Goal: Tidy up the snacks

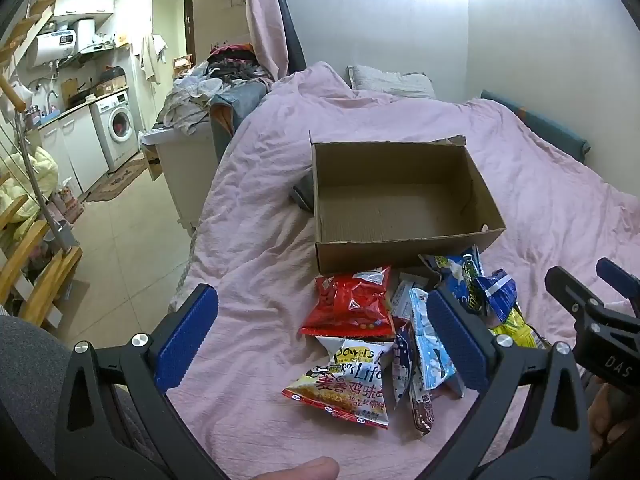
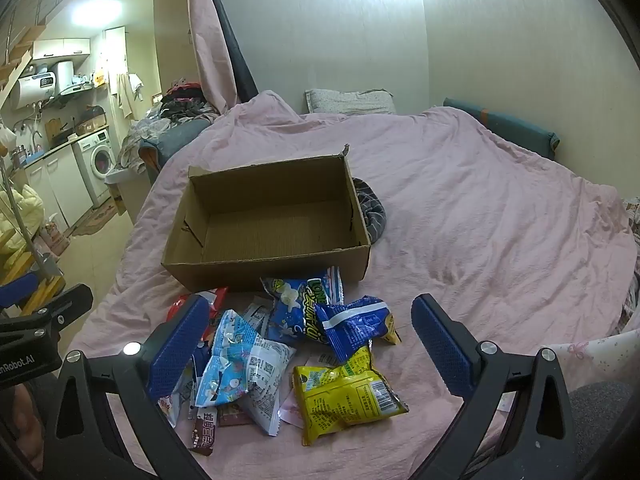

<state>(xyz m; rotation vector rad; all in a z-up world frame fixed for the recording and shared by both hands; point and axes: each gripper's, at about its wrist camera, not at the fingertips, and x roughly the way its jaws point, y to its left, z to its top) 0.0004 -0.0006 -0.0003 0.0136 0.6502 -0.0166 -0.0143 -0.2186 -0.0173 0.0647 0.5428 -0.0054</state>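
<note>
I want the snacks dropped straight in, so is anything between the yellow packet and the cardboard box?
Yes. The crumpled blue snack bags lie between the yellow snack packet and the open brown cardboard box, against its near wall. The box is open-topped and looks empty, so lifting the packet over them should clear the way.

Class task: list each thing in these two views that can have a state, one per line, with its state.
cardboard box: open-topped, empty, upright on the bed
snack packets: sealed, heaped loose before the box
yellow packet: lying flat, nearest
left gripper: open, holding nothing
right gripper: open, holding nothing
washing machine: door shut
</note>
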